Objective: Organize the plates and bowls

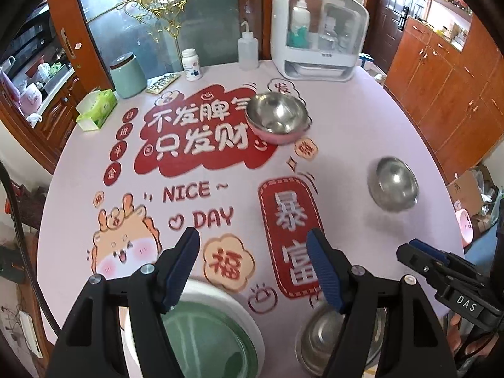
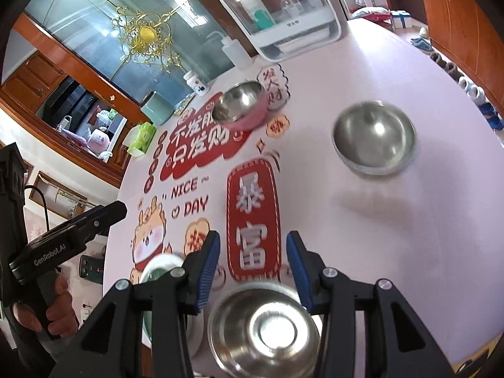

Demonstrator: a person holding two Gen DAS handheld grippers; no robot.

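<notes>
Left wrist view looks across a round worktop point(image 1: 362, 132) covered in a pink printed cloth. The left gripper point(image 1: 253, 249) hangs above the near edge with its blue-padded fingers point(image 1: 184, 267) spread wide and nothing between them. Below its left finger lies a white plate point(image 1: 239, 312) with a green centre; below its right finger sits a steel bowl point(image 1: 318, 340), close beside the plate. Farther out, a pink bowl point(image 1: 277, 118) with a steel lining stands on the red lettering, and a second steel bowl point(image 1: 393, 187) stands well apart to its right. Along the far edge are a white cabinet point(image 1: 318, 34) with a clear cover, a squeeze bottle point(image 1: 247, 50), a pill bottle point(image 1: 191, 64), a green canister point(image 1: 127, 75) and a tissue box point(image 1: 96, 108).

Right wrist view shows the right gripper point(image 2: 252, 266), also wide open and empty, poised over the near steel bowl point(image 2: 264, 330), whose rim lies between and under the fingers; whether a finger touches it I cannot tell. The plate point(image 2: 160, 264) peeks out at the left finger. The far steel bowl point(image 2: 375, 138) and pink bowl point(image 2: 241, 107) stand apart on the cloth. At the left edge a hand point(image 2: 47, 312) holds the left gripper's handle.
</notes>
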